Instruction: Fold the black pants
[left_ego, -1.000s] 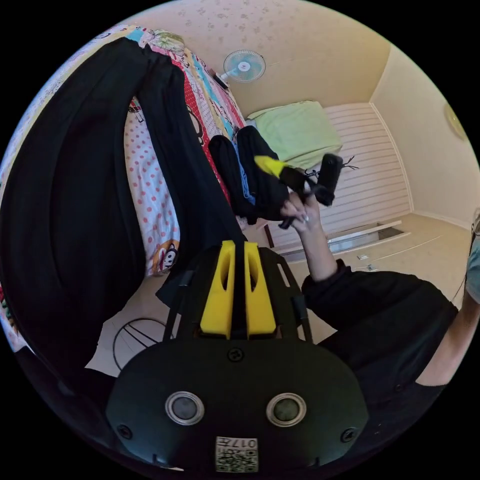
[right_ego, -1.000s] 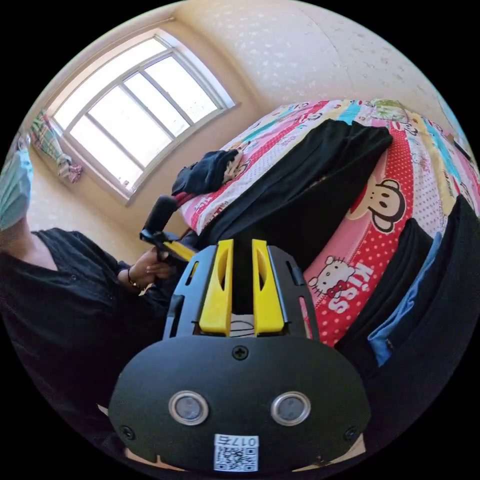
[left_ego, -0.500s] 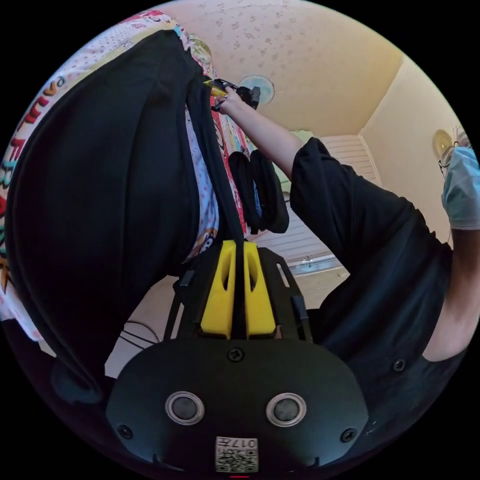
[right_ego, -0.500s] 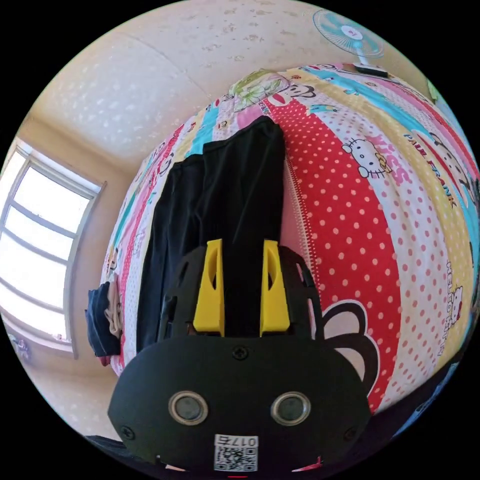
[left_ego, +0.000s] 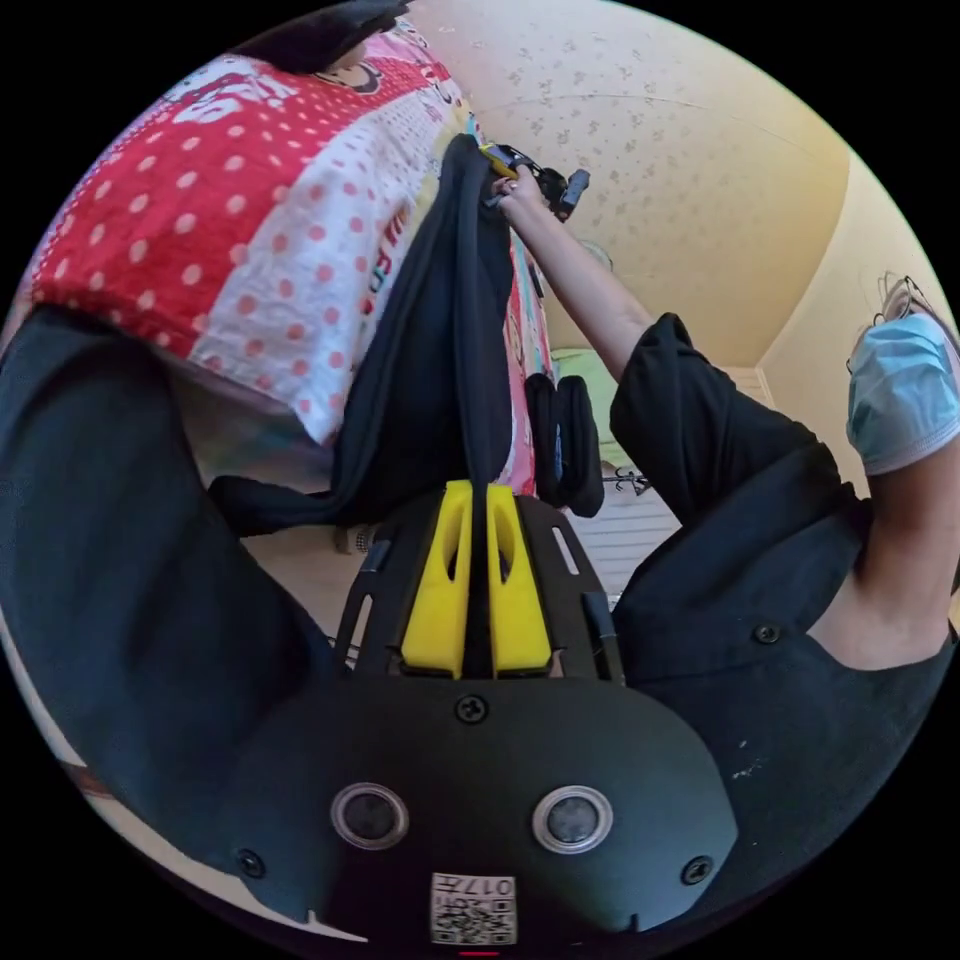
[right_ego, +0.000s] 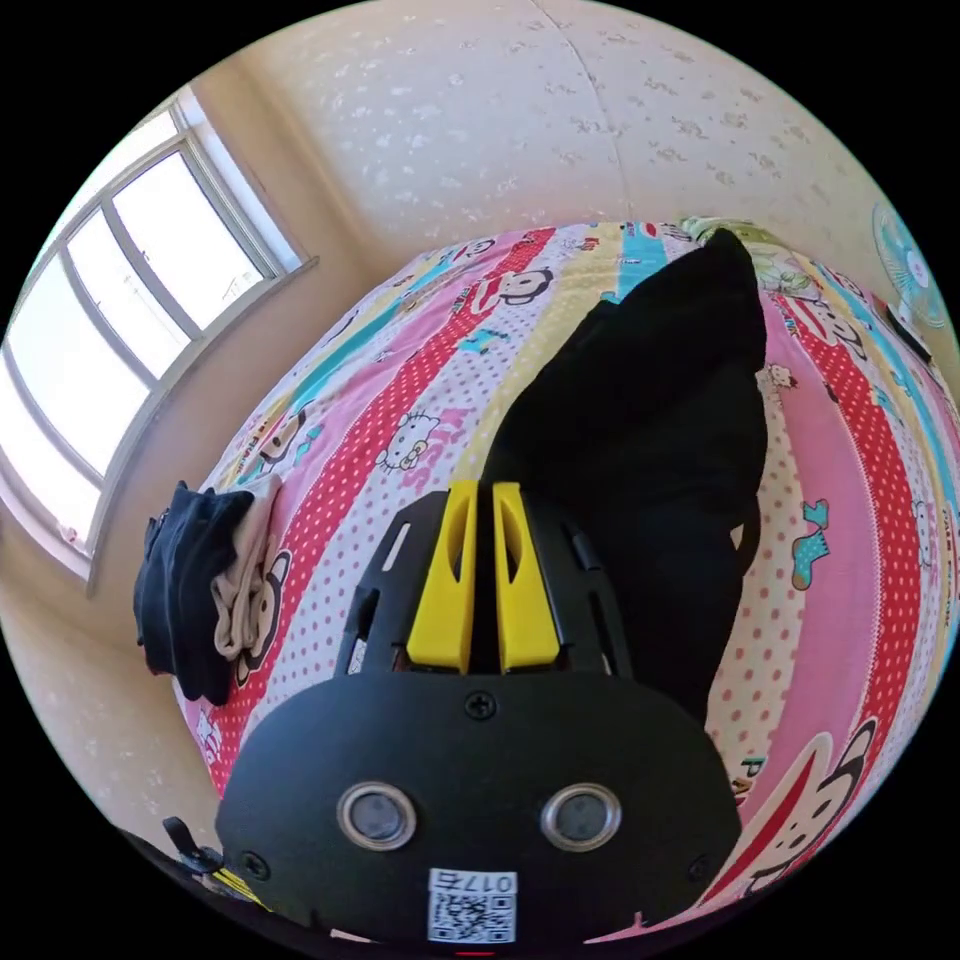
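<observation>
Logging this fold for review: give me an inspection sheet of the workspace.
Surface: bed with cartoon-print sheet.
Job's things: black pants draped on the bed, one end hanging over the edge.
Clutter: small pile of dark and beige clothes; dark folded clothes at the bed edge.
Grippers: left hand-held gripper shut on black pants; right hand-held gripper shut on black pants.
Cables: nothing seen.
Surroundings: window, fan, person's sleeve.

Bright window (right_ego: 130, 330) daylight, sharp (fisheye-warped edges)
</observation>
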